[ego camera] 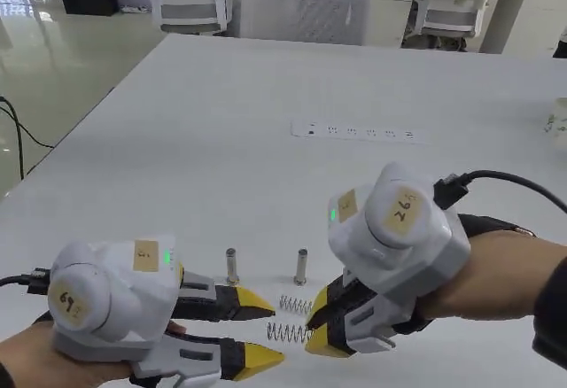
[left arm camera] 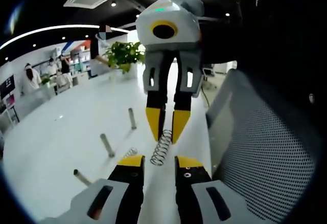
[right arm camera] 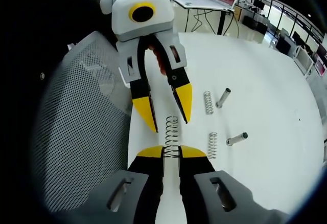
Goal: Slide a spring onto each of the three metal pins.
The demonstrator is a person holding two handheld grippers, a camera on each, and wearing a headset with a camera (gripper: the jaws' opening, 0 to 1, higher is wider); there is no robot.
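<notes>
- Right gripper (right arm camera: 171, 153): jaws clenched on one end of a spring (right arm camera: 172, 132), which points straight at the opposite gripper
- Left gripper (left arm camera: 160, 161): jaws released, facing the right gripper; the spring's free end reaches in between the yellow tips, and whether it touches them cannot be told
- Three pins (left arm camera: 107, 144): upright in a row on the white table (ego camera: 266, 140), all bare, just beyond the grippers
- Two loose springs (right arm camera: 208, 103): flat on the table, each just beside a pin
- Power strip (ego camera: 359, 131): farther back, well apart from the work
</notes>
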